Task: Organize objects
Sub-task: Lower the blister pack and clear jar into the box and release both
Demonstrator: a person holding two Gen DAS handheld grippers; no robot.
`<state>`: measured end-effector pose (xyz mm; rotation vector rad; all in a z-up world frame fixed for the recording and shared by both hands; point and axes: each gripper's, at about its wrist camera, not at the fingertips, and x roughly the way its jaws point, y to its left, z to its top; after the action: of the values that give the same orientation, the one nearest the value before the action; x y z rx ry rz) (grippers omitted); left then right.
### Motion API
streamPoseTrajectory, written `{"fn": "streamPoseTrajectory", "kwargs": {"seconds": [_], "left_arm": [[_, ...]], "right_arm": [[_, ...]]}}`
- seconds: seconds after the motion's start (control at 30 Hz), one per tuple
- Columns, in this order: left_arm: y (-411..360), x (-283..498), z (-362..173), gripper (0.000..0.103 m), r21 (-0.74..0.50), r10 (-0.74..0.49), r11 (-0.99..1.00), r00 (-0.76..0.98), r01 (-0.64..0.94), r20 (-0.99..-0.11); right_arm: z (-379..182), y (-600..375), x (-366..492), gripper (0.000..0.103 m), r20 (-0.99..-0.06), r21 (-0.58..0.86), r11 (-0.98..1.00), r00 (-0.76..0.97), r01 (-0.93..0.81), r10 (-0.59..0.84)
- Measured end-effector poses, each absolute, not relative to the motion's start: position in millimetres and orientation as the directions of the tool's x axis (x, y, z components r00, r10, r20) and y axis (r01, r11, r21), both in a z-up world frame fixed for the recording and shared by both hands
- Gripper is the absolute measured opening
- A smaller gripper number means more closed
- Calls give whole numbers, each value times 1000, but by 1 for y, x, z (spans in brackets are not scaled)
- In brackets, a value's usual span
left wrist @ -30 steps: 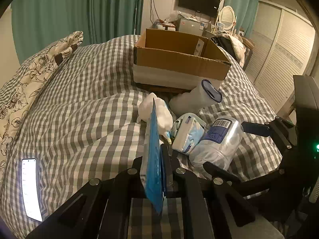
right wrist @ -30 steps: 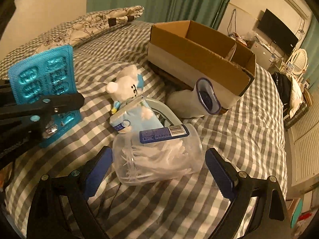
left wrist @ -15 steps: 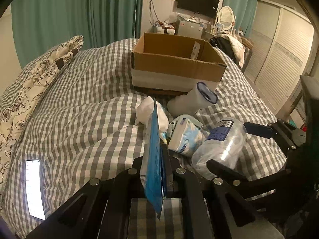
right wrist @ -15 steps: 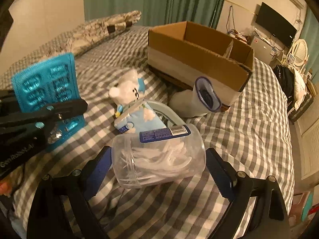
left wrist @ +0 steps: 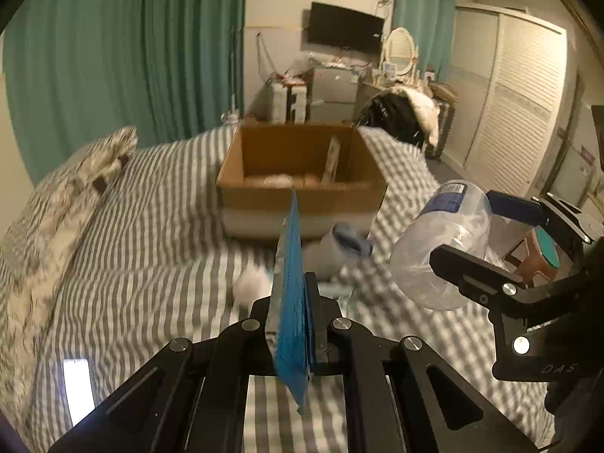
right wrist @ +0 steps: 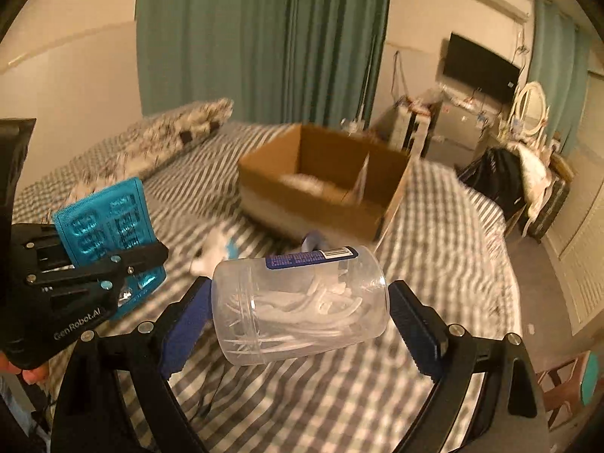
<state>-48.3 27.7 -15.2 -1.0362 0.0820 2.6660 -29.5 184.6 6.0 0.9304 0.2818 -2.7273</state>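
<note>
Both jaws grasp: left a blister pack point(right wrist: 109, 222), face probably pills; right a jar point(right wrist: 302, 302).

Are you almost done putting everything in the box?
Not yet. The brown cardboard box already holds something pale. In hand: the left tongs pinch a blue blister pack, the right tongs carry a clear plastic jar. A white plush toy lies on the checked bed.
</note>
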Motion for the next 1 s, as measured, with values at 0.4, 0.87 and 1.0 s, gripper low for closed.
{"fn": "streamPoseTrajectory", "kwargs": {"seconds": [0.4, 0.87, 1.0], "left_arm": [[45, -169, 11, 8, -49, 260, -949, -687, -311, -678], [57, -297, -29, 8, -66, 258, -951, -652, -304, -713], [57, -307, -41, 12, -71, 259, -951, -651, -301, -713]], "right_arm": [[60, 208, -107, 92, -537, -92, -964, -828, 248, -161], [41, 214, -249, 92, -553, -30, -978, -818, 205, -155], [30, 211, -271, 93, -560, -22, -978, -813, 206, -158]]}}
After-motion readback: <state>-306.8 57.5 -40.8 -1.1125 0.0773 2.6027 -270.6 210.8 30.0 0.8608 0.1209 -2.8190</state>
